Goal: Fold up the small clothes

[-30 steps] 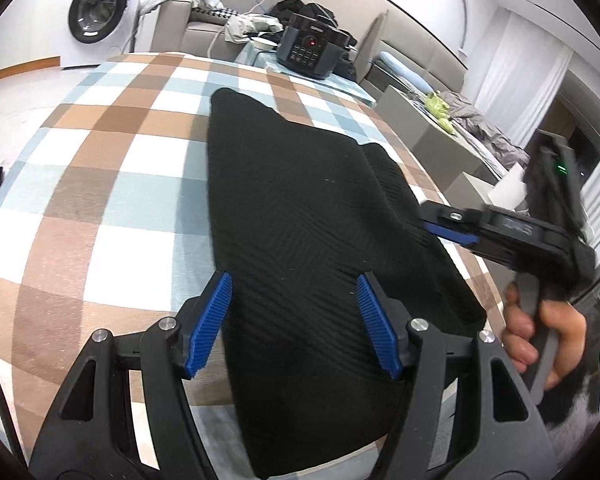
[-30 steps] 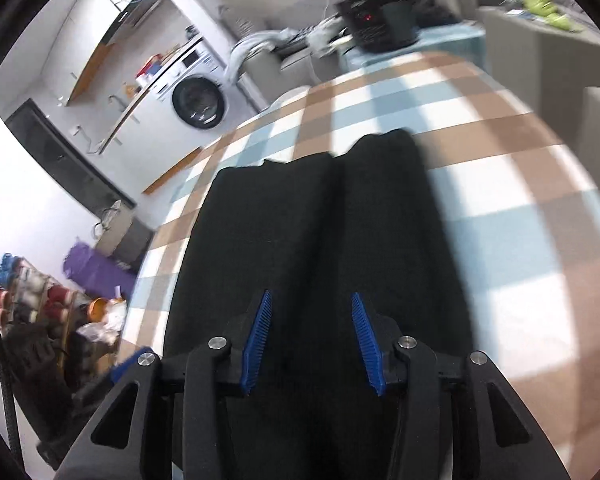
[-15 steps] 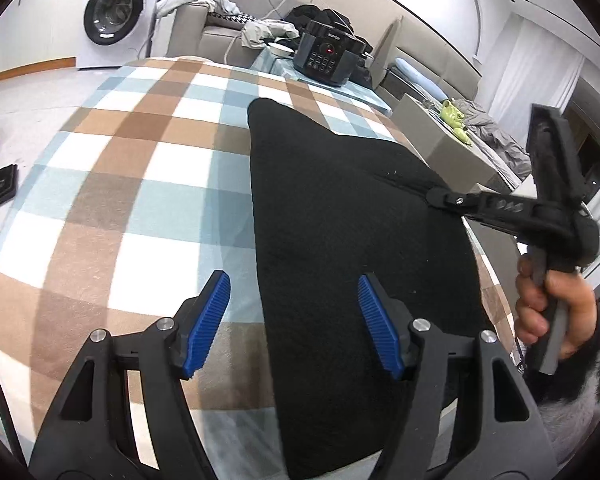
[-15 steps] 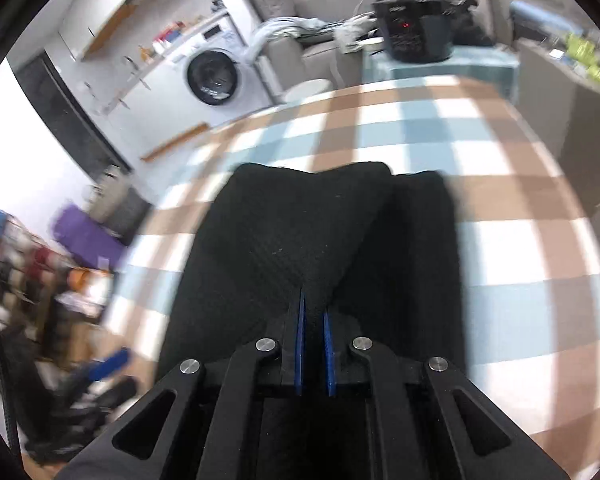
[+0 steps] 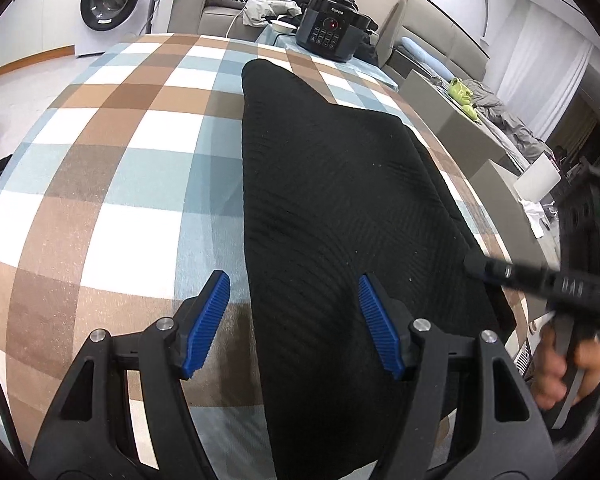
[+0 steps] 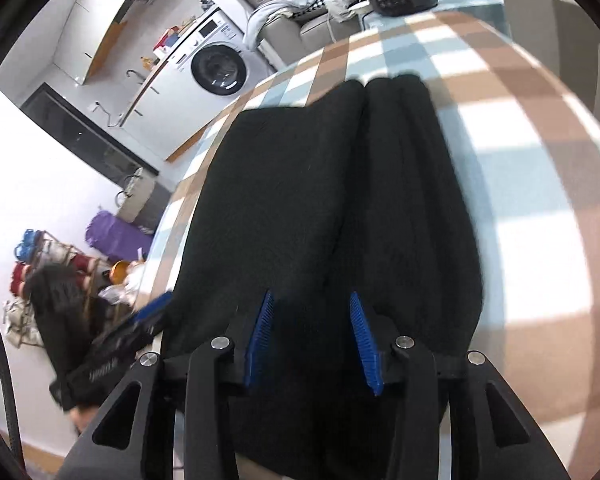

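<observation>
On a counter (image 5: 112, 184) covered with a brown, blue and white checked cloth, a black knit garment (image 5: 340, 208) lies flat, folded lengthwise into a long strip that runs away from the cameras toward the far edge. Seen from the right wrist view, the garment (image 6: 300, 208) shows a lengthwise crease between two side-by-side layers. The left claw (image 5: 294, 324) hovers over the garment's near end, jaws wide apart and holding nothing: one blue pad sits over the bare checked cloth, the other over the black fabric, with the garment's left edge running between them. The right claw (image 6: 312, 340) points down over the near end of the garment, its jaws opening, blue pads apart with black fabric seen below them but not pinched. From the left wrist view, the right claw (image 5: 476, 266) reaches in over the garment's right edge, blurred, with a person's hand (image 5: 560, 368) around its handle. Beyond the counter stand a black multicooker (image 5: 332, 34), a washing machine (image 5: 112, 0) and a grey sofa (image 5: 220, 12) strewn with clothes.
</observation>
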Action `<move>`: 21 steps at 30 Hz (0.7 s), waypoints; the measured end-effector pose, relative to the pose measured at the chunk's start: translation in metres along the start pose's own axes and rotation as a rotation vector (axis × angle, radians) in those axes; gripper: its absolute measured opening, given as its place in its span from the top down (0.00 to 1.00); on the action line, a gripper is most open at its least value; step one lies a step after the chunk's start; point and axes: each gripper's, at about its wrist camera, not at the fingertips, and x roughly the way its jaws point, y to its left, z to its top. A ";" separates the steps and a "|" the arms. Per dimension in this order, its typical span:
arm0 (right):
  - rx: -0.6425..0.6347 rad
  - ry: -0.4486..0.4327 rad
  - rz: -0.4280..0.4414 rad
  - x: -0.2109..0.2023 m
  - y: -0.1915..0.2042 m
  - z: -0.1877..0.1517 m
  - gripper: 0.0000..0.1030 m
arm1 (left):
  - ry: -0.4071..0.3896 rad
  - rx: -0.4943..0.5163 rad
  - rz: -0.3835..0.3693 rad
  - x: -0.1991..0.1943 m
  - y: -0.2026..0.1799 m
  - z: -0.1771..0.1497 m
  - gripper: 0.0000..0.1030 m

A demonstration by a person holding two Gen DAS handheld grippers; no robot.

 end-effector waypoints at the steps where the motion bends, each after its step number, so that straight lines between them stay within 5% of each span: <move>1: -0.016 -0.003 0.003 0.002 0.002 -0.004 0.75 | 0.000 0.003 0.001 0.000 -0.001 0.000 0.38; 2: -0.034 -0.016 -0.006 0.004 0.003 -0.006 0.94 | -0.002 0.007 0.005 -0.001 -0.002 0.000 0.38; 5: -0.065 -0.055 0.026 -0.008 0.015 -0.005 0.95 | -0.013 0.018 0.016 -0.007 -0.006 -0.001 0.38; 8: -0.096 -0.092 -0.052 -0.025 0.020 -0.003 0.95 | -0.024 0.042 0.074 -0.009 -0.010 -0.004 0.38; 11: -0.080 -0.046 -0.160 -0.006 0.005 -0.003 0.95 | -0.022 0.065 0.104 -0.003 -0.013 -0.010 0.38; 13: -0.035 -0.014 -0.134 0.003 -0.006 -0.004 0.94 | -0.013 0.075 0.125 -0.002 -0.015 -0.013 0.38; 16: -0.001 -0.044 -0.029 -0.018 -0.009 -0.012 0.81 | -0.014 0.071 0.090 -0.009 -0.015 -0.018 0.38; 18: 0.003 -0.030 0.009 -0.026 -0.011 -0.022 0.63 | -0.007 0.052 0.049 -0.016 -0.013 -0.022 0.38; 21: -0.036 -0.008 0.072 -0.038 -0.011 -0.048 0.63 | 0.017 0.042 -0.003 -0.023 -0.013 -0.031 0.38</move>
